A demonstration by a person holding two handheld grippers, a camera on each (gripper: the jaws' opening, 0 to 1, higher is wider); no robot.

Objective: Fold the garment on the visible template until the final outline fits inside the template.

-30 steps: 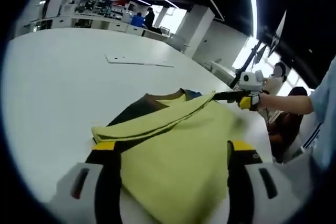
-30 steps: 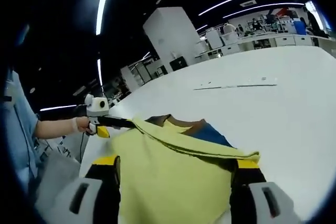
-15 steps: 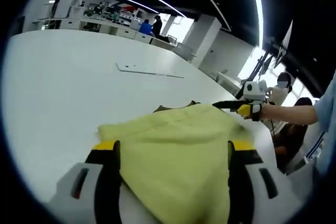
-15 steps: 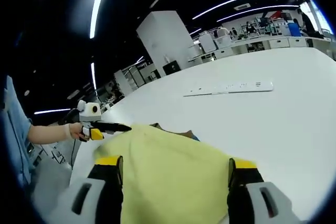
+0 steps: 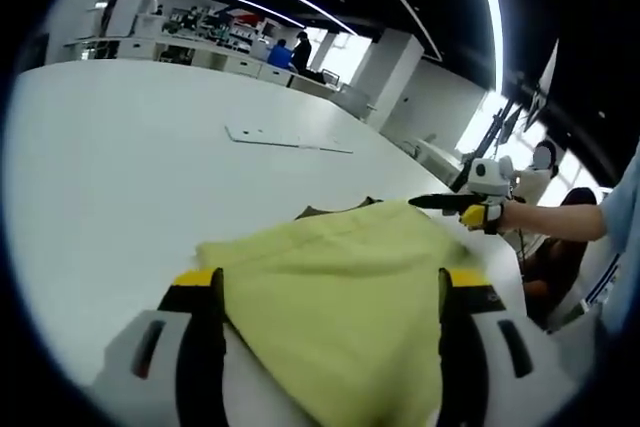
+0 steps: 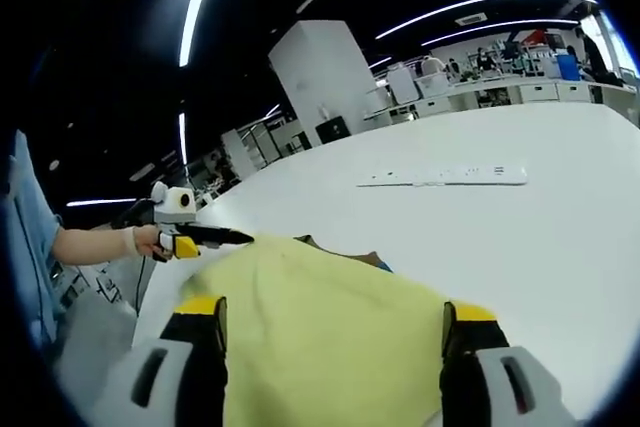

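Left gripper view sits low over the table (image 5: 120,177), close above the yellow garment (image 5: 340,287), facing the far office at 12 o'clock, the other tongs (image 5: 440,203) at 3 o'clock. Right gripper view mirrors it, opposite tongs (image 6: 215,237) at 9 o'clock. Both share garment, table and white strip (image 6: 445,177).

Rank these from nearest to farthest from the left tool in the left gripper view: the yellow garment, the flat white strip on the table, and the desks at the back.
1. Yellow garment: between the left tool jaws.
2. Flat white strip: mid-table, beyond the garment.
3. Desks: far background, upper left.
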